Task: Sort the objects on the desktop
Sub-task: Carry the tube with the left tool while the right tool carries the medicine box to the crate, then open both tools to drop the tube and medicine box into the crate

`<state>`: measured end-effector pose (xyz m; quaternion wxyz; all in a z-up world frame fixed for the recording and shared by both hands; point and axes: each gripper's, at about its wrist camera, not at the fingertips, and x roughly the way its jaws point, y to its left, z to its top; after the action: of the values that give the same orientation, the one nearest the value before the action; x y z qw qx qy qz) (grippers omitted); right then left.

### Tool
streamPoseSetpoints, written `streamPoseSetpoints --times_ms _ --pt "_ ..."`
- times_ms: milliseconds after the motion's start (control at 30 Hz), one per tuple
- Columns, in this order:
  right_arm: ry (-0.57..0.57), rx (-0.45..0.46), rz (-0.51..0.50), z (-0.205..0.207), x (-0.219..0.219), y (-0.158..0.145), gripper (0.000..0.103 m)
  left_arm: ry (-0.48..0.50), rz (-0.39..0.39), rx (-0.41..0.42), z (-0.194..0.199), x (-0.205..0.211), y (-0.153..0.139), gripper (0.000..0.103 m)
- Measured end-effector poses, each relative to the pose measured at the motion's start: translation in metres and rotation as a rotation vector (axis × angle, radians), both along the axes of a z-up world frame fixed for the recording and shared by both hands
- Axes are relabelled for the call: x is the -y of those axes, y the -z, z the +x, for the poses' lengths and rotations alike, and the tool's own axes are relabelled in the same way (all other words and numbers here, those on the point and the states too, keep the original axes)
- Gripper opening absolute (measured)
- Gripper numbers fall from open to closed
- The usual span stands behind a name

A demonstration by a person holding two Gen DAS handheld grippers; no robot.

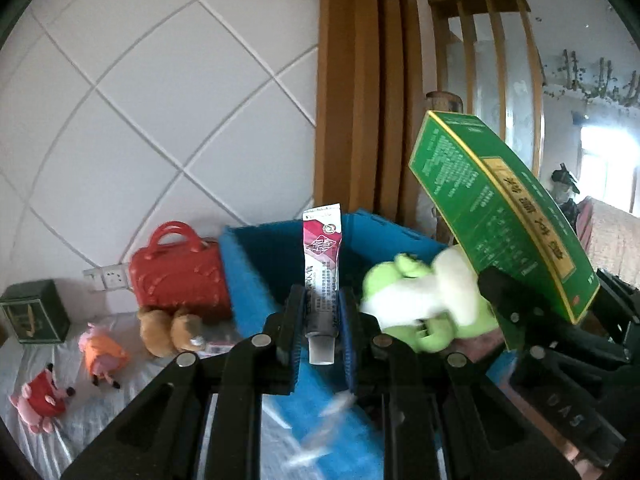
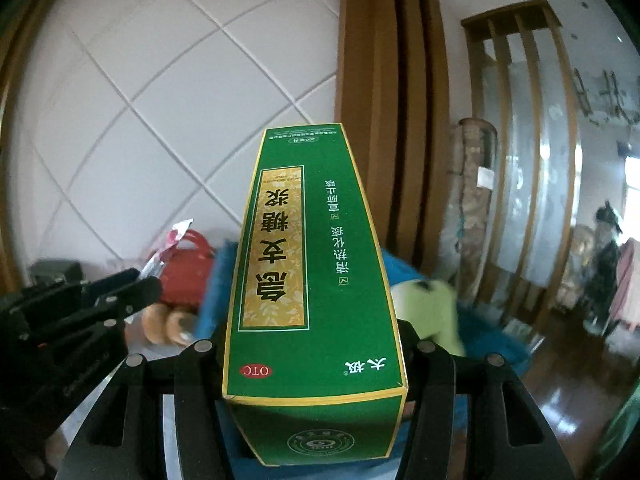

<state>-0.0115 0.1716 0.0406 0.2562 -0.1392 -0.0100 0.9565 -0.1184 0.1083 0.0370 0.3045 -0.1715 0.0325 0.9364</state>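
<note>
My left gripper point(image 1: 322, 316) is shut on a white and crimson ointment tube point(image 1: 322, 264), held upright with its cap down, in front of a blue bin point(image 1: 248, 264). My right gripper point(image 2: 312, 360) is shut on a tall green medicine box point(image 2: 308, 272), held up over the bin; the box also shows in the left wrist view point(image 1: 500, 216), with the right gripper point(image 1: 532, 304) below it. A green and white plush frog point(image 1: 416, 300) lies in the bin, blurred. The left gripper with the tube shows at the left of the right wrist view point(image 2: 148, 276).
A red toy handbag point(image 1: 176, 272) stands left of the bin against the tiled wall. A brown plush bear point(image 1: 172, 332), an orange pig doll point(image 1: 102, 352), a red pig doll point(image 1: 40, 400) and a dark green box point(image 1: 36, 312) sit on the white tablecloth point(image 1: 92, 412).
</note>
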Motion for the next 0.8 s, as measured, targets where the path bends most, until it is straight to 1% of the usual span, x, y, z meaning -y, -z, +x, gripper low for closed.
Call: streamPoseSetpoints --times_ms 33,100,200,333,433,467,500,533,600,633,667,700,733,767,800 --pt "-0.005 0.011 0.004 0.000 -0.010 0.003 0.054 -0.007 -0.027 0.002 0.002 -0.020 0.003 0.017" --pt "-0.023 0.027 -0.003 0.001 -0.032 0.009 0.054 -0.025 -0.063 0.013 0.004 -0.042 0.008 0.017" --pt "-0.067 0.057 -0.039 -0.005 -0.059 0.021 0.054 -0.060 -0.102 0.043 0.000 -0.063 0.019 0.017" --pt "-0.115 0.105 -0.064 -0.016 -0.080 0.036 0.054 -0.099 -0.160 0.069 -0.008 -0.078 0.031 0.017" --pt "-0.128 0.143 -0.083 -0.023 -0.092 0.049 0.055 -0.127 -0.174 0.088 -0.013 -0.082 0.035 0.017" --pt "-0.127 0.160 -0.088 -0.027 -0.095 0.053 0.056 -0.131 -0.174 0.098 -0.014 -0.083 0.035 0.017" --pt "-0.123 0.164 -0.090 -0.026 -0.096 0.056 0.061 -0.133 -0.169 0.112 -0.014 -0.084 0.035 0.018" --pt "-0.118 0.164 -0.088 -0.026 -0.096 0.058 0.065 -0.142 -0.167 0.125 -0.016 -0.083 0.037 0.025" --pt "-0.122 0.161 -0.077 -0.026 -0.099 0.061 0.080 -0.163 -0.168 0.126 -0.016 -0.083 0.039 0.037" --pt "-0.109 0.162 -0.066 -0.026 -0.096 0.062 0.083 -0.180 -0.171 0.126 -0.016 -0.081 0.039 0.042" --pt "-0.090 0.162 -0.055 -0.025 -0.097 0.063 0.091 -0.187 -0.171 0.130 -0.017 -0.079 0.041 0.044" --pt "-0.081 0.162 -0.056 -0.026 -0.103 0.063 0.099 -0.192 -0.165 0.136 -0.017 -0.077 0.041 0.051" --pt "-0.074 0.161 -0.065 -0.024 -0.106 0.063 0.102 -0.198 -0.157 0.142 -0.018 -0.074 0.041 0.061" --pt "-0.074 0.158 -0.079 -0.023 -0.110 0.063 0.103 -0.202 -0.155 0.141 -0.017 -0.072 0.040 0.067" --pt "-0.082 0.156 -0.095 -0.022 -0.112 0.063 0.103 -0.212 -0.153 0.135 -0.016 -0.070 0.039 0.077"
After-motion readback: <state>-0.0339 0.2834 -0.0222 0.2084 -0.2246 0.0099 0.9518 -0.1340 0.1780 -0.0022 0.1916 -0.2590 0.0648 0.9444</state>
